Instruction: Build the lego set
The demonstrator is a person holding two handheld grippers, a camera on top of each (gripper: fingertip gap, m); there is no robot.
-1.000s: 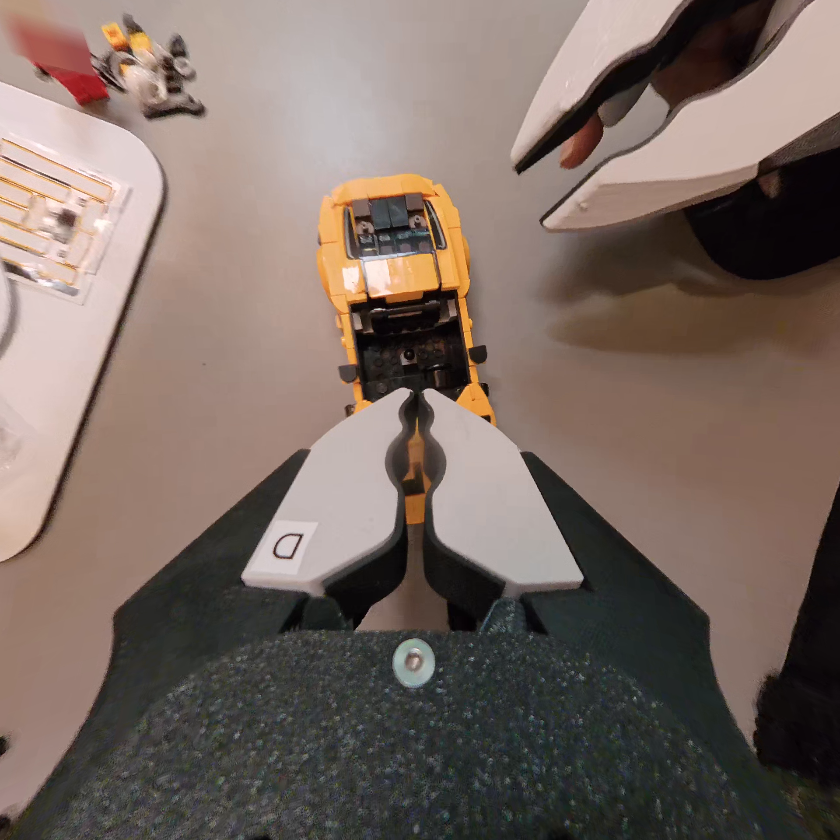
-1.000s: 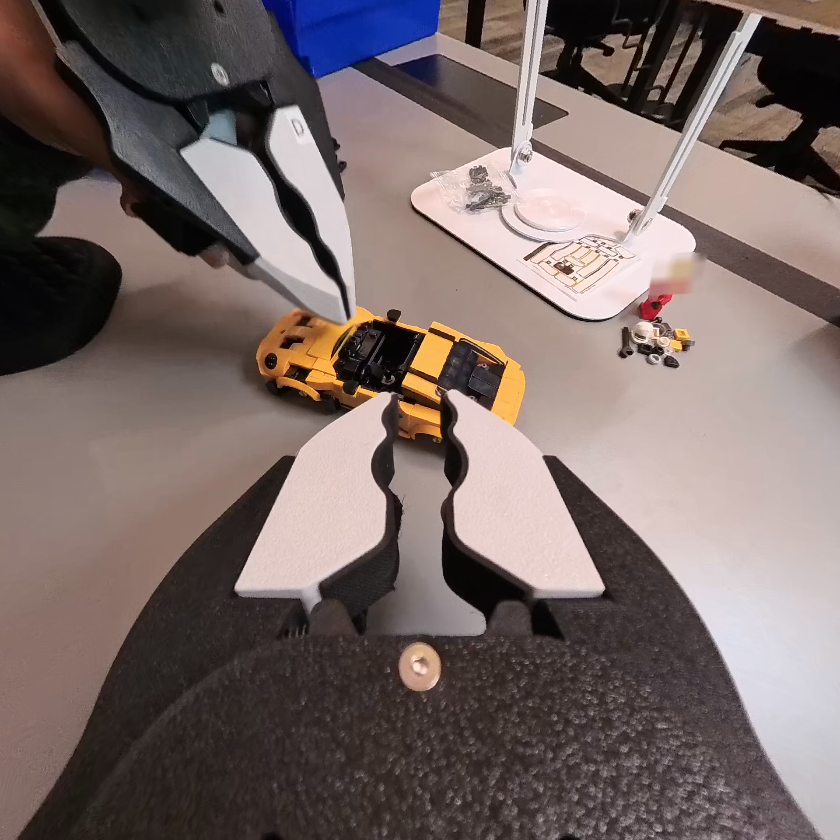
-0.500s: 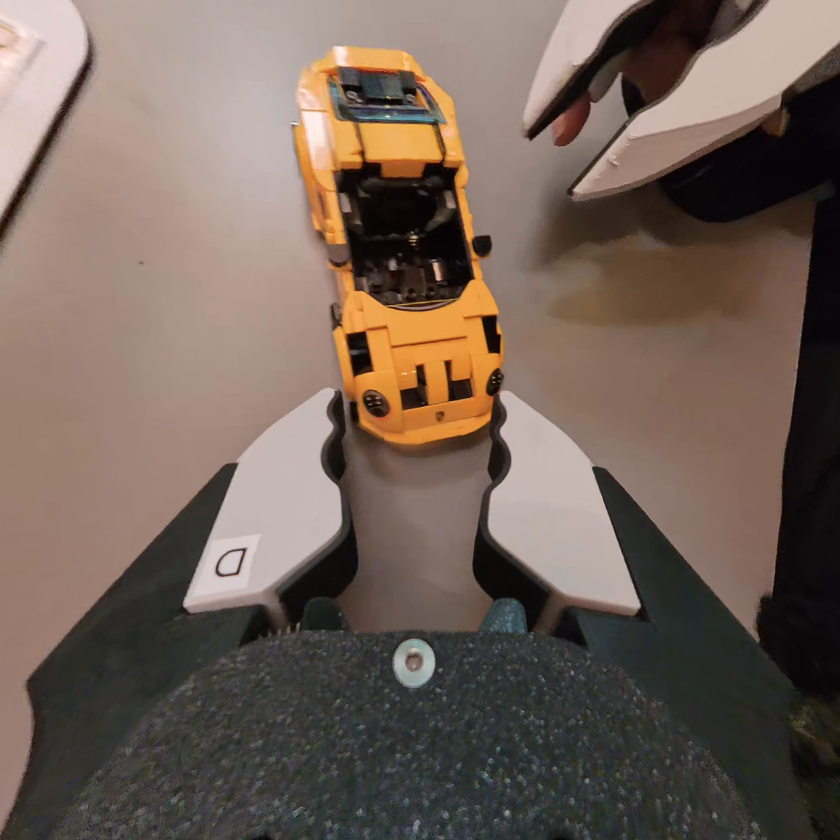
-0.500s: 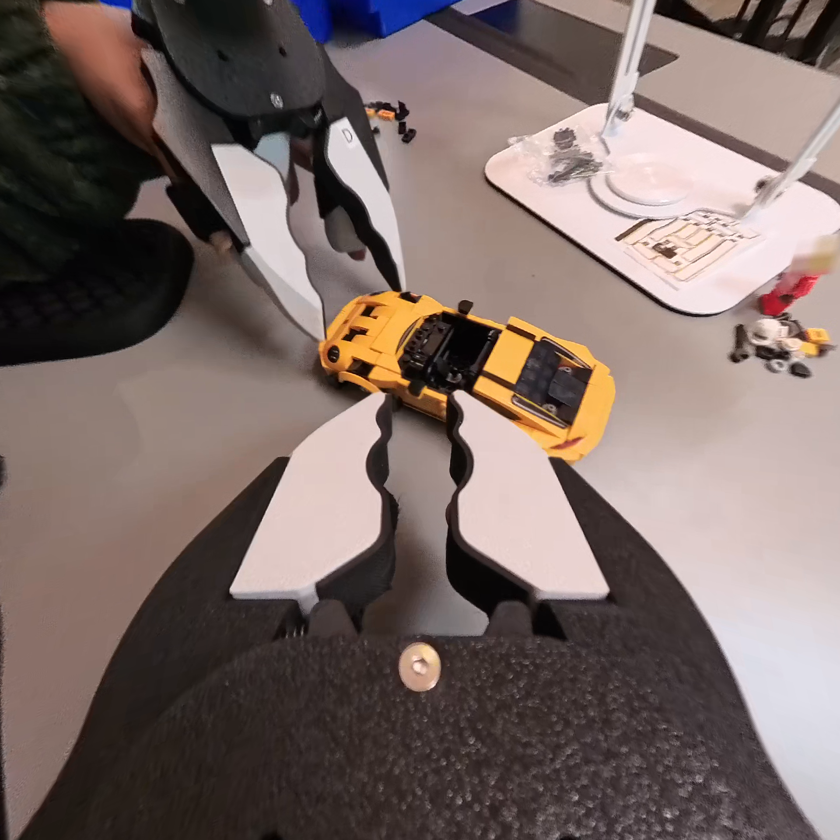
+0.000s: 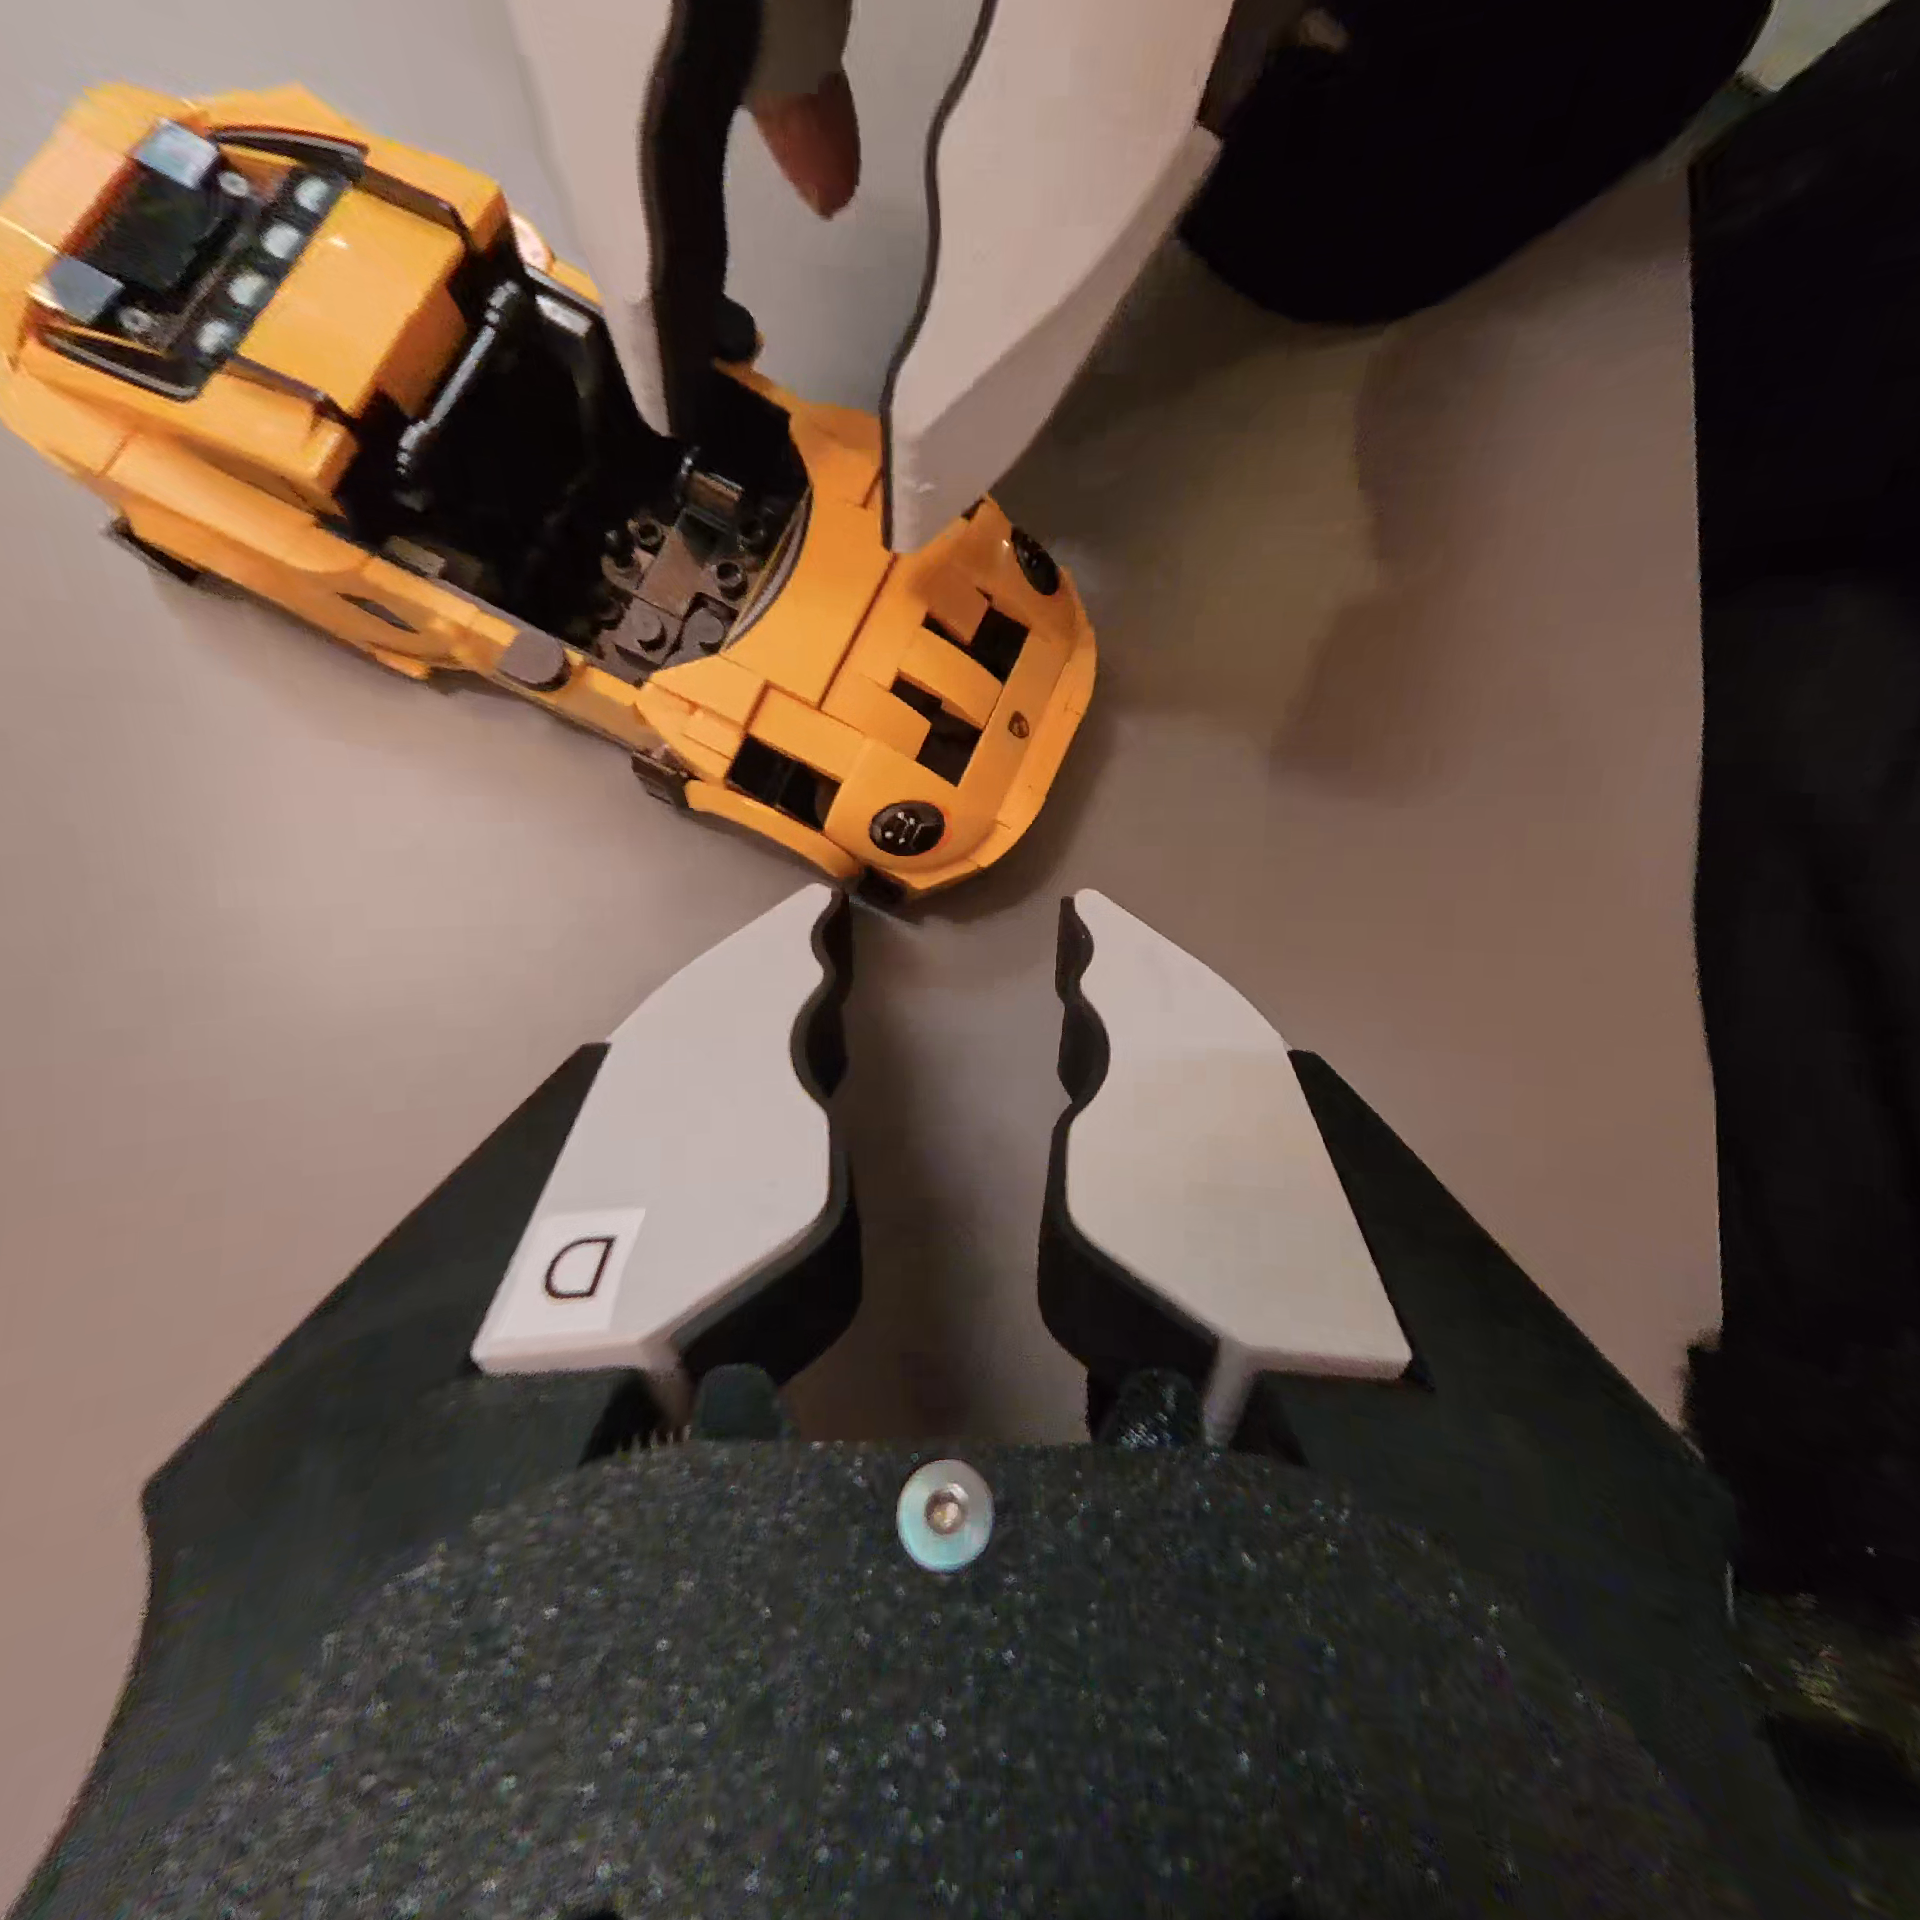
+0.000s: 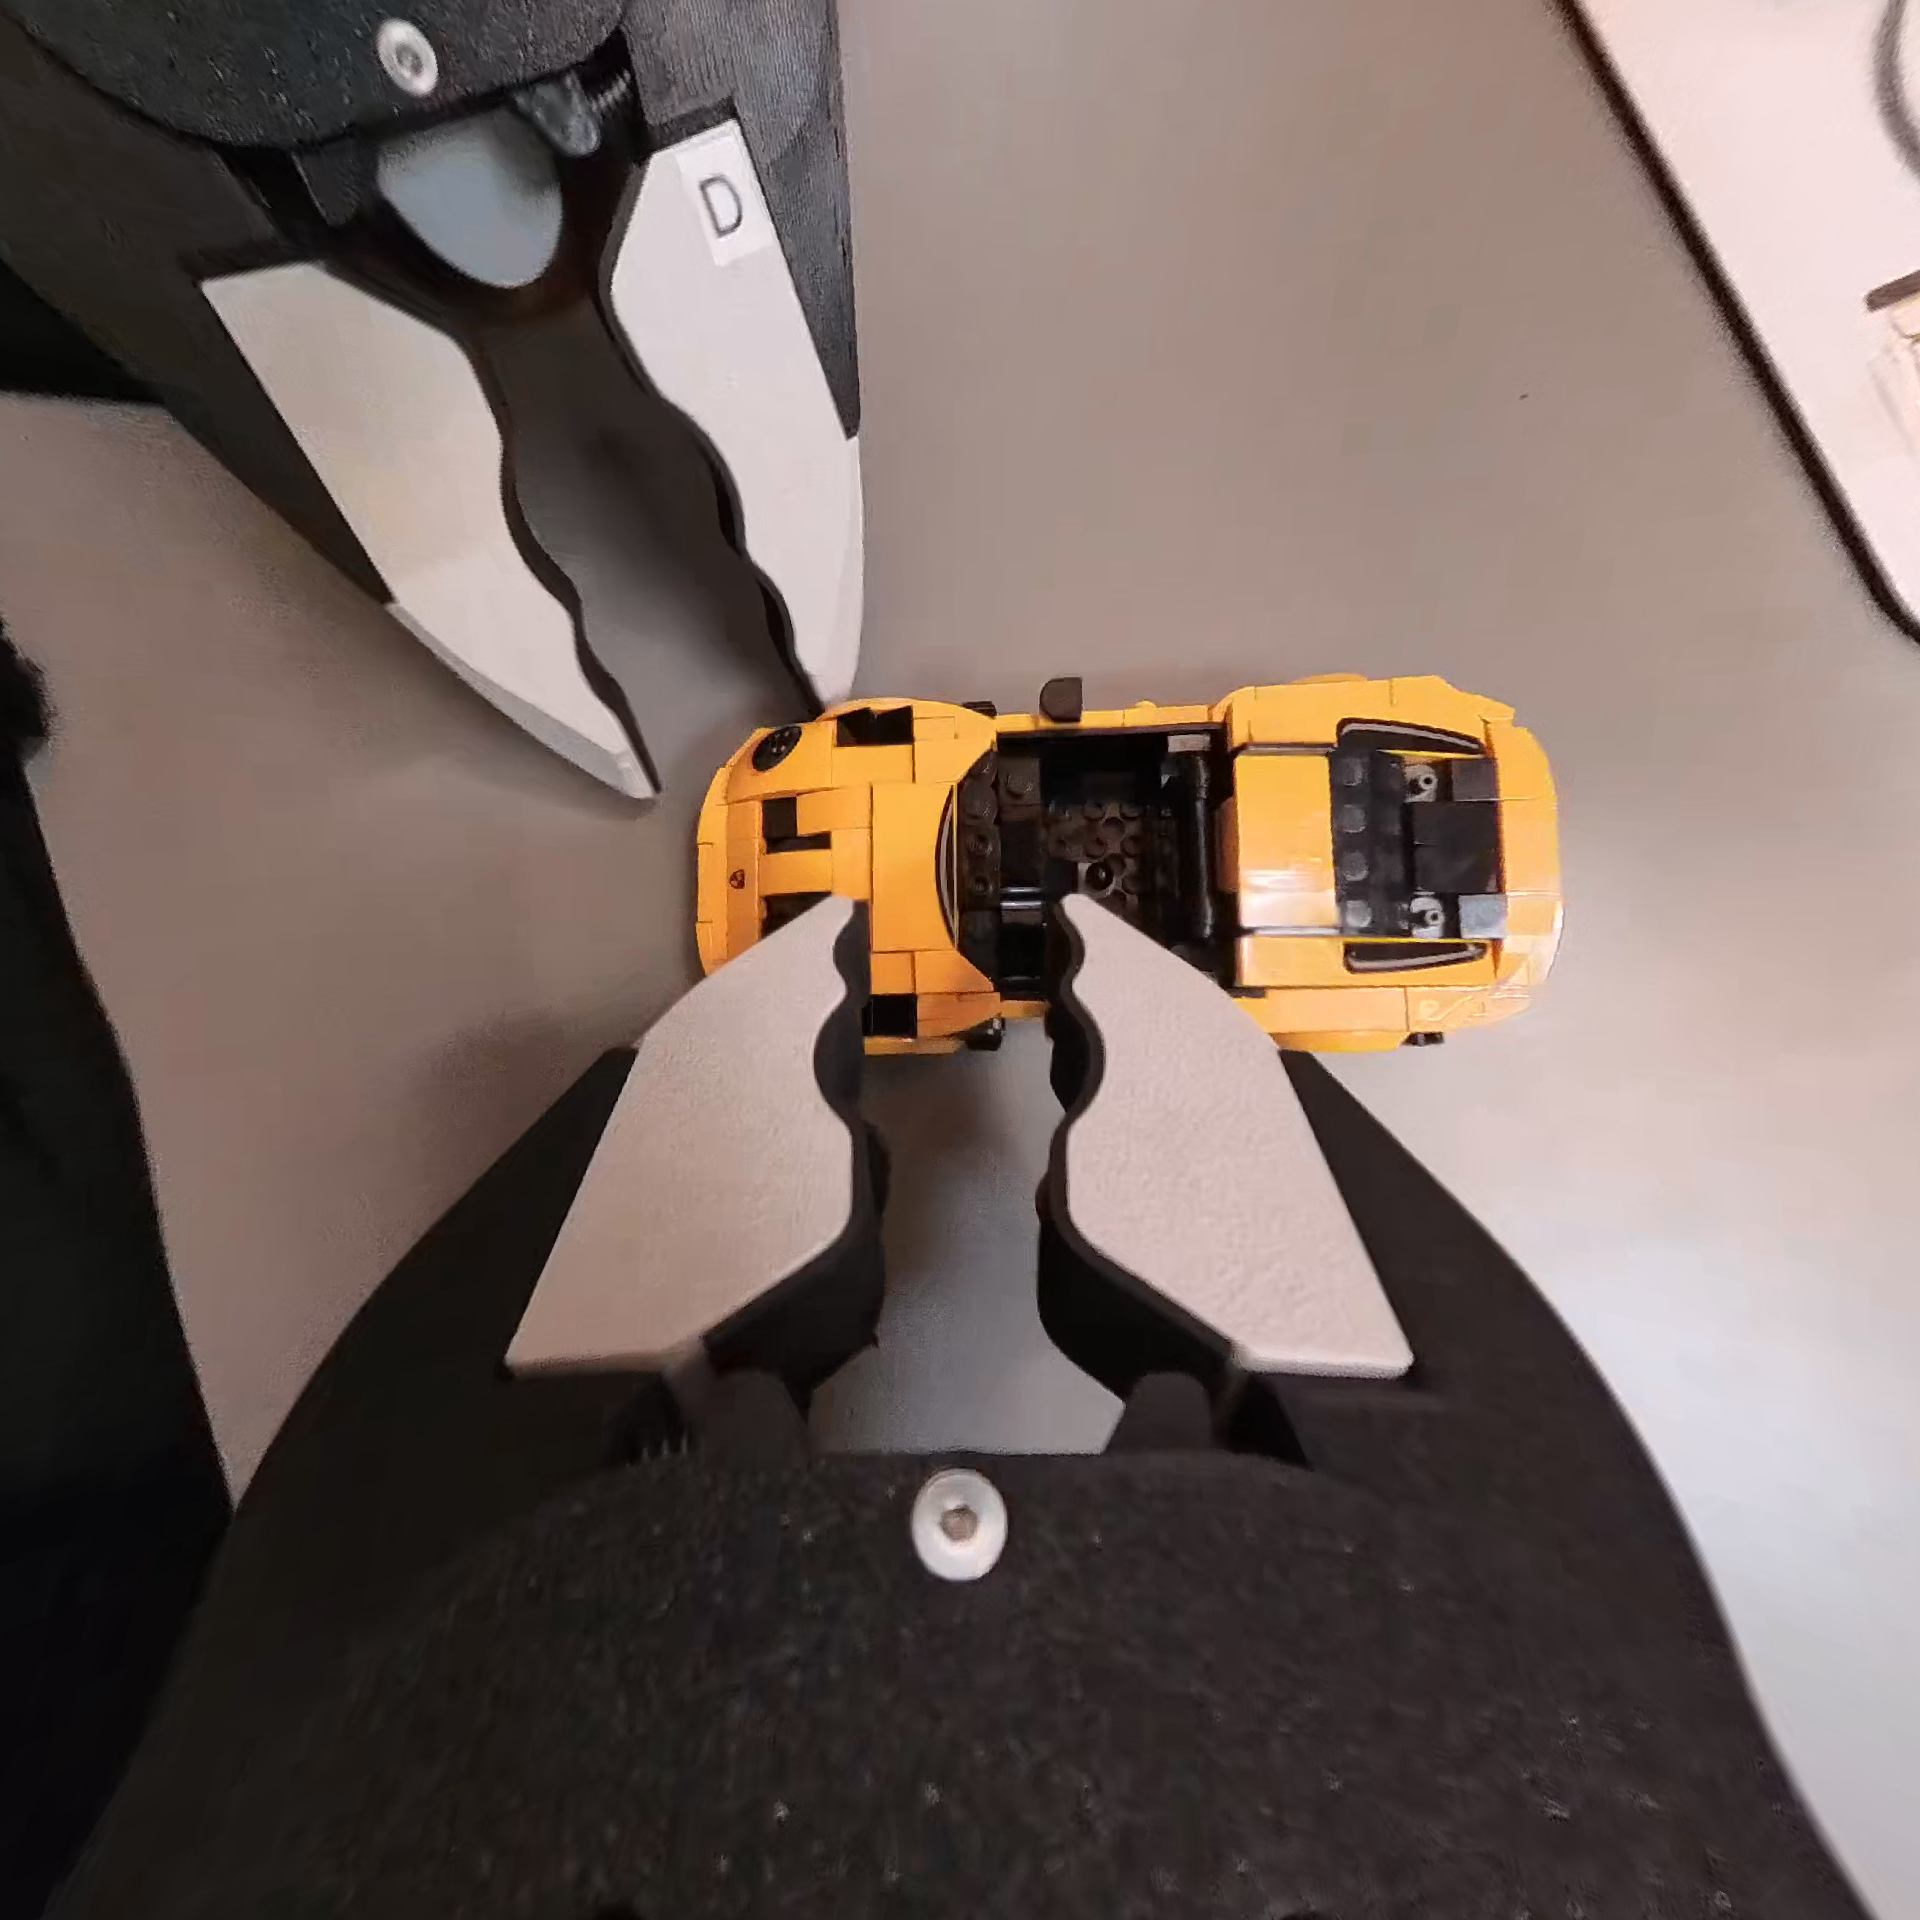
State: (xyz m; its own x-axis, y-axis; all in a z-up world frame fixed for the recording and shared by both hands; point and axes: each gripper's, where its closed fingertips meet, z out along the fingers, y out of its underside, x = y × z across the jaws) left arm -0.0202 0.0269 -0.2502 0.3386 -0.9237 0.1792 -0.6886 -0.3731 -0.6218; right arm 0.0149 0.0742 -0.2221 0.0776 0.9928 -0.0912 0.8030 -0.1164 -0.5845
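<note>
- the yellow lego car (image 6: 1127,862) sits on the grey counter (image 6: 1299,416), its cockpit roofless.
- left tongs (image 5: 951,904) gape empty just off the nose.
- right tongs (image 6: 961,914) hang parted and empty over the hood and cockpit.
- a careless squeeze or push could pop loose bricks or skid the car.

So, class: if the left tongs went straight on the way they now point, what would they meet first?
Most likely the nose of the yellow lego car. The left tongs are open, their tips just short of its front bumper, with only bare table between. Whether they are at bumper height is unclear.
</note>
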